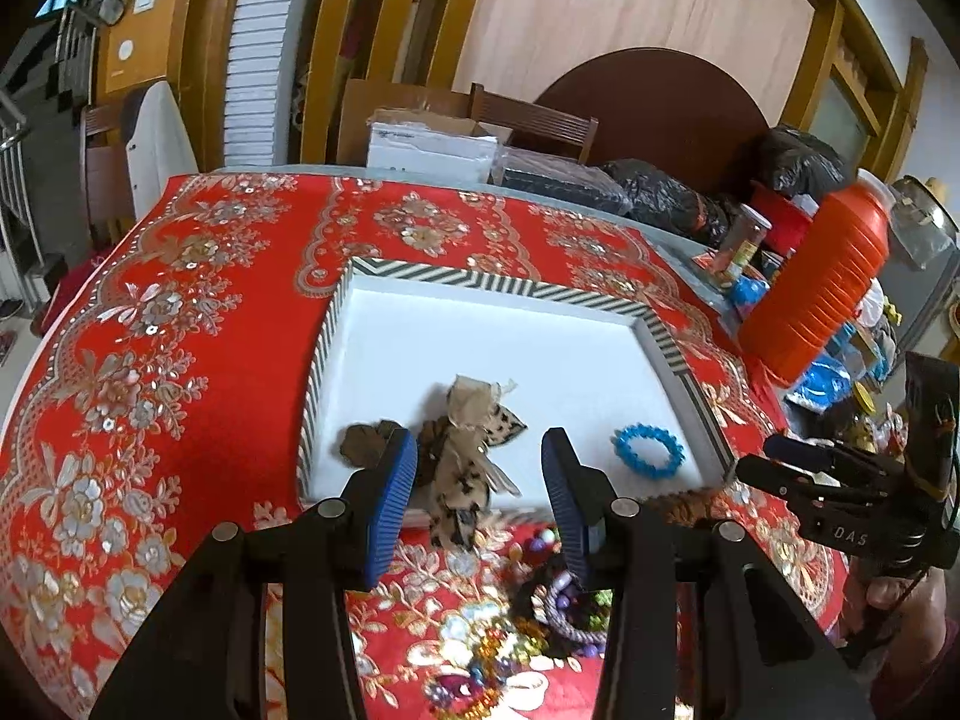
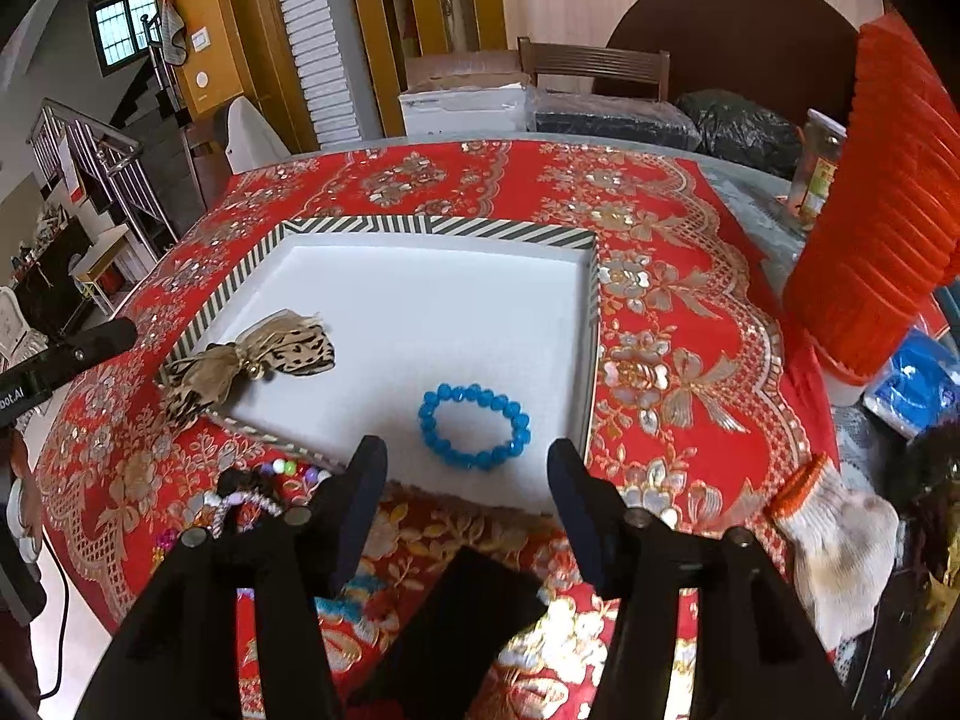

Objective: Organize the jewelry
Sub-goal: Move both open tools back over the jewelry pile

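Observation:
A white tray with a striped rim [image 1: 510, 282] [image 2: 432, 225] lies on the red floral cloth. In it lies a blue bead bracelet [image 1: 649, 447] [image 2: 474, 426]. A leopard-print bow hair tie [image 1: 465, 456] [image 2: 252, 360] drapes over the tray's near-left rim. A pile of bracelets and beads [image 1: 558, 606] [image 2: 252, 498] lies on the cloth in front of the tray. My left gripper [image 1: 480, 468] is open, its fingers either side of the bow, not closed on it. My right gripper [image 2: 468, 474] is open and empty, just short of the blue bracelet.
An orange ribbed container [image 1: 822, 276] [image 2: 876, 228] stands at the table's right with jars and blue packets. A white work glove [image 2: 840, 534] lies at the right. Boxes, black bags and a chair [image 2: 594, 69] stand behind the table.

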`<state>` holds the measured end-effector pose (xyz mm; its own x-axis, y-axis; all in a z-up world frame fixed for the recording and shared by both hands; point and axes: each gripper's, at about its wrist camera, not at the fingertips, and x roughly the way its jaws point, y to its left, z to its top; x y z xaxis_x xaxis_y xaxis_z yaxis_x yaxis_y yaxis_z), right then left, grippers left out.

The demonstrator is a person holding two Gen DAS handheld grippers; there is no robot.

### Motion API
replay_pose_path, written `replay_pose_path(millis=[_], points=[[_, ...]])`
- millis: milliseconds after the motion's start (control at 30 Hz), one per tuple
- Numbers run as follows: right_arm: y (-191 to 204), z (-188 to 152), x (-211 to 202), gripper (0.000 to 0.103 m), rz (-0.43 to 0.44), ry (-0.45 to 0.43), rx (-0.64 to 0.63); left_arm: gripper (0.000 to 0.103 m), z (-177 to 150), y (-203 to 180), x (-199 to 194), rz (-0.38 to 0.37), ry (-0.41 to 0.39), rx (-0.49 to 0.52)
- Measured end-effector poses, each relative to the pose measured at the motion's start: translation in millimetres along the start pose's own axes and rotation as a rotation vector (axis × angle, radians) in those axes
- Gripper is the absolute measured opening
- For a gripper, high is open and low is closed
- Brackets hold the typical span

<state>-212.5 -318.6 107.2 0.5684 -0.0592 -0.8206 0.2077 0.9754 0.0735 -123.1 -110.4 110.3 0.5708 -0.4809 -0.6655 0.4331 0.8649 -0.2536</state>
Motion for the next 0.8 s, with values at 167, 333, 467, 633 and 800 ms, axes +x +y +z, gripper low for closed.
replay_pose_path(millis=[167,333,467,633,800], points=[[5,-6,-11,0.059,-0.012,-0.011,-0.014,0.032,-9,-8,-8,0.024,-0.011,0.021],[11,-13,-20,0.061,-0.011,-0.021,-0.026,0.032,-16,-13,-15,0.051,-0.021,0.041],[14,-19,-26,0.061,-0.004,-0.020,-0.025,0.032,-23,-17,-20,0.090,-0.038,0.065],[18,-25,-32,0.062,0.005,-0.023,-0.026,0.032,-30,-19,-20,0.115,-0.035,0.073],[21,-30,-34,0.062,0.009,-0.017,-0.028,0.032,-35,-20,-21,0.129,-0.037,0.075]])
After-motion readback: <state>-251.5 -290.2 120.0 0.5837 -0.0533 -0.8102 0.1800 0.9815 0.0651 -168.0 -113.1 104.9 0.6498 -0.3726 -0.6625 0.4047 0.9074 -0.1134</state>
